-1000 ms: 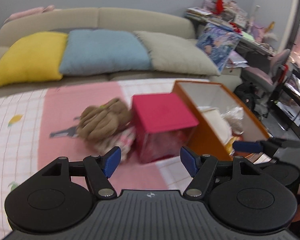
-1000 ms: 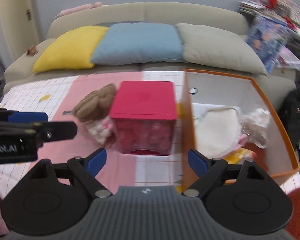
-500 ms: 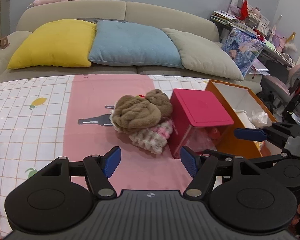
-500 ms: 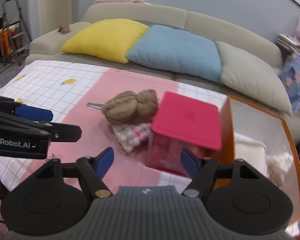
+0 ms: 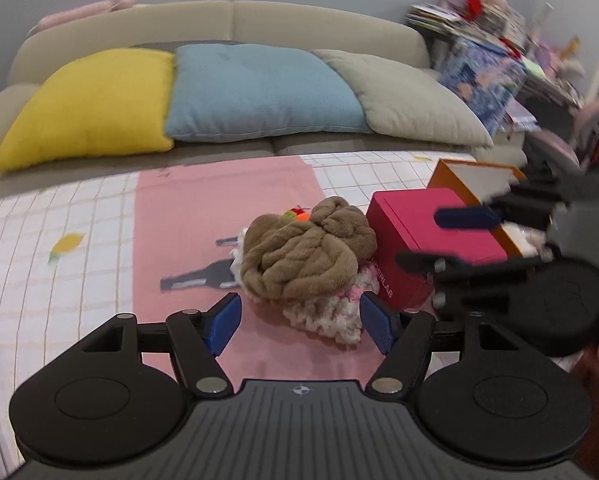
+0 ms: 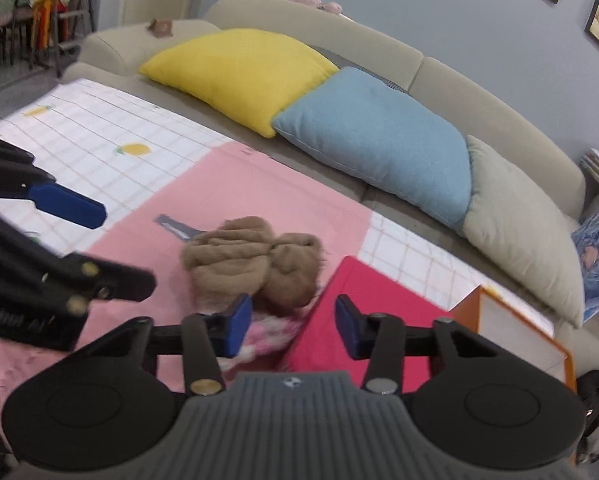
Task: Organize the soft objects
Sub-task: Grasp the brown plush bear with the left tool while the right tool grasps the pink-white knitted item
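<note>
The brown plush knit bundle [image 5: 305, 254] lies on the pink panel of the checked cloth [image 5: 79, 236], on top of a pink-and-white fuzzy knit piece [image 5: 331, 312], w/ a small orange-green bit poking out at its far edge. It sits just beside the red lidded box [image 5: 431, 236], touching or nearly so. Behind the box is the orange-rimmed open bin [image 5: 471, 176], holding white soft stuff.

Left gripper [image 5: 301, 322]: jaws wide apart, nothing between the blue pads. In the left wrist view the bundle is straight ahead of the gap and a bit beyond the fingertips [image 5: 223, 322]; the fuzzy piece's near edge comes close to the right pad, but contact can't be told.

Right gripper [image 6: 295, 326]: jaws about half open and have just been closing, w/ nothing gripped. In the right wrist view the gap looks onto the bundle's near right lobe and the box's left edge; the left pad overlaps the fuzzy piece in the picture, contact unclear.

Bundle's long axis runs roughly left-right across both views, two lobes side by side: bigger lobe to the left, smaller toward the box. It lies flat and slumped.

Behind it all is a beige sofa [image 6: 499, 120] w/ a yellow cushion [image 6: 239, 72], a blue cushion [image 6: 379, 140] and a grey cushion [image 6: 527, 232] in a row.
</note>
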Demonstrator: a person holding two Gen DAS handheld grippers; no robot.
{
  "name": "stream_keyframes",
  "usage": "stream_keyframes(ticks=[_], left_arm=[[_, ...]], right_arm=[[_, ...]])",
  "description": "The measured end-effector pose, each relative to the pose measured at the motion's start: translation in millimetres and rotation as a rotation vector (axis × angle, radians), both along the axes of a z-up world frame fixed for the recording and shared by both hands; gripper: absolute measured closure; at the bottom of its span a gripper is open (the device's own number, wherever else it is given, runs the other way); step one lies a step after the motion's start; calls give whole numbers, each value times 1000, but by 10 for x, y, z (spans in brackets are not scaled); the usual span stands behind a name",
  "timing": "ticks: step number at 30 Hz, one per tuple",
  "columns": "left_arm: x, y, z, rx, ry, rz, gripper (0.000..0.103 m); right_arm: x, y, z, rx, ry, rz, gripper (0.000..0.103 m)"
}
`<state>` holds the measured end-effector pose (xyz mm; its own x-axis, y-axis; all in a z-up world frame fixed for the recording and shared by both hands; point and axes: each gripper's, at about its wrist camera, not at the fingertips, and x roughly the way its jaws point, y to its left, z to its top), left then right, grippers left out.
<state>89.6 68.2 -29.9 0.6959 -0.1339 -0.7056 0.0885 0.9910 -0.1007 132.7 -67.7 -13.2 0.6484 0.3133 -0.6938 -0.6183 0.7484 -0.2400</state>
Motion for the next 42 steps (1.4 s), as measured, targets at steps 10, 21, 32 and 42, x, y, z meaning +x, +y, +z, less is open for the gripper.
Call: stream_keyframes(ticks=[10,21,32,42], left_arm=[[392,-368,-404,263,12,-238,23],[628,-526,-558,399,-4,-327,38],[571,-521,-565,435,-33,-269,87],[160,5,-212,227,-7,-4,89]], right_arm=[[307,-49,-93,1,44,-45,64],[342,-1,-181,0,72,-32,65],[323,-47,-164,15,67,-33,65],[103,52,-114,62,39,82,64]])
